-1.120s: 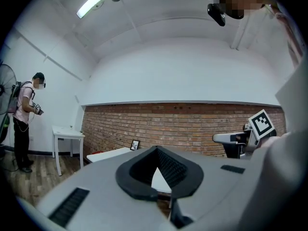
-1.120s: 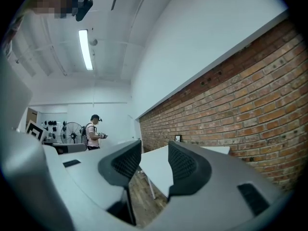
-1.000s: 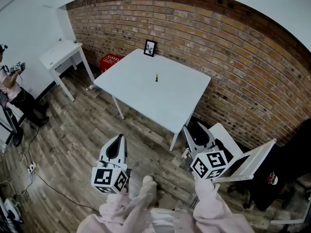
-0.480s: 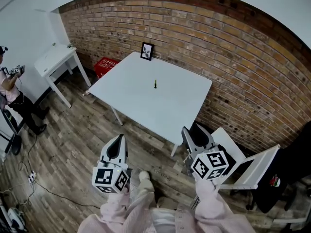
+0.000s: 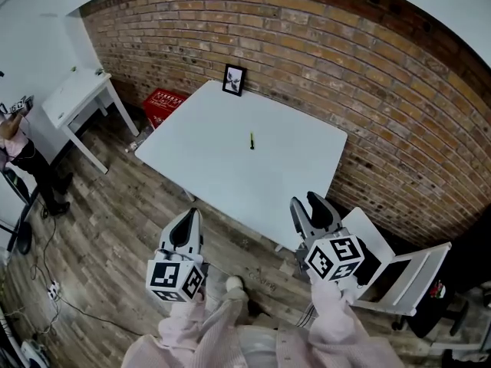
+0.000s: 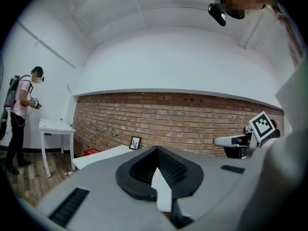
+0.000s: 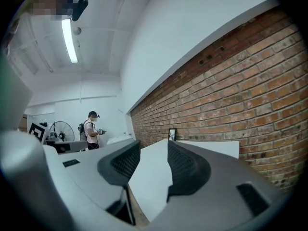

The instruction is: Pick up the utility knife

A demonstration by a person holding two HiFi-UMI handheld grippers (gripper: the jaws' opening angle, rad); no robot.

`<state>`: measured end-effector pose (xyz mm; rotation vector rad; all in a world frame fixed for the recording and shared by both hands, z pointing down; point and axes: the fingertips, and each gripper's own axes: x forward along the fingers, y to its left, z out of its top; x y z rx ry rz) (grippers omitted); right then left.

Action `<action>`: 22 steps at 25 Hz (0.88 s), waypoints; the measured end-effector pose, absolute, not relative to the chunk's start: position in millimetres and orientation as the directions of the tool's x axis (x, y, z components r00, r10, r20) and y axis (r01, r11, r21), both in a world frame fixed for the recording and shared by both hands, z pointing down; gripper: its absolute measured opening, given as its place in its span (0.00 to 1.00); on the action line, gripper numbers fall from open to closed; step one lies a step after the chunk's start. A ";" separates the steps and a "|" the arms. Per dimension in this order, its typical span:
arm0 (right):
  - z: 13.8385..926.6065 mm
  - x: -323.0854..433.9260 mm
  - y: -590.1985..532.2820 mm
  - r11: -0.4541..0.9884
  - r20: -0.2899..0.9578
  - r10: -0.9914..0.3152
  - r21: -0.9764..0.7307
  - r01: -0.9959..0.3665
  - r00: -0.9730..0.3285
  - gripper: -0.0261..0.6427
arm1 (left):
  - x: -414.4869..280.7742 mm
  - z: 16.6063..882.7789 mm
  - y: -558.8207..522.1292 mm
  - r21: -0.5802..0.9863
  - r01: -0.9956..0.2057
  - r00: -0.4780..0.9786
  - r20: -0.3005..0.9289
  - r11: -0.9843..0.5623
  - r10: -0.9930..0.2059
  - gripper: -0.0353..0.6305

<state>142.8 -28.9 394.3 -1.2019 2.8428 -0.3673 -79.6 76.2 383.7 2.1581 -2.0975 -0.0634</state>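
The utility knife (image 5: 251, 141) lies near the centre of the white table (image 5: 222, 176), upper middle of the frame, well apart from both grippers. Lower left, the left gripper (image 5: 185, 220) has its jaws together; lower right, the right gripper (image 5: 314, 205) has them apart (nothing between).

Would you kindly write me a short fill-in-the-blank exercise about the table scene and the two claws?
1. The utility knife lies on the white table, held by ___ claw.
2. The left claw is shut, while the right claw is ___.
3. The picture frame stands at the table's edge nearest the ___ wall.
Missing words: neither; open; brick.
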 end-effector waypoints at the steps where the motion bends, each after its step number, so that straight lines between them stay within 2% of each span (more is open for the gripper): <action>1: 395.6 137.2 -34.9 0.670 0.066 -0.713 -0.232 -0.705 -0.698 0.29 | -86.4 385.0 69.3 0.126 -0.992 0.035 0.064 -0.027 -0.997 0.04; 10: 405.4 96.5 -78.2 0.632 0.098 -0.740 -0.240 -0.737 -0.666 0.29 | -129.3 395.8 13.9 0.144 -0.987 0.086 0.086 -0.073 -0.993 0.04; 22: 416.4 62.2 -117.2 0.612 0.108 -0.751 -0.258 -0.748 -0.651 0.29 | -152.3 410.4 -27.8 0.161 -0.978 0.150 0.102 -0.133 -0.983 0.04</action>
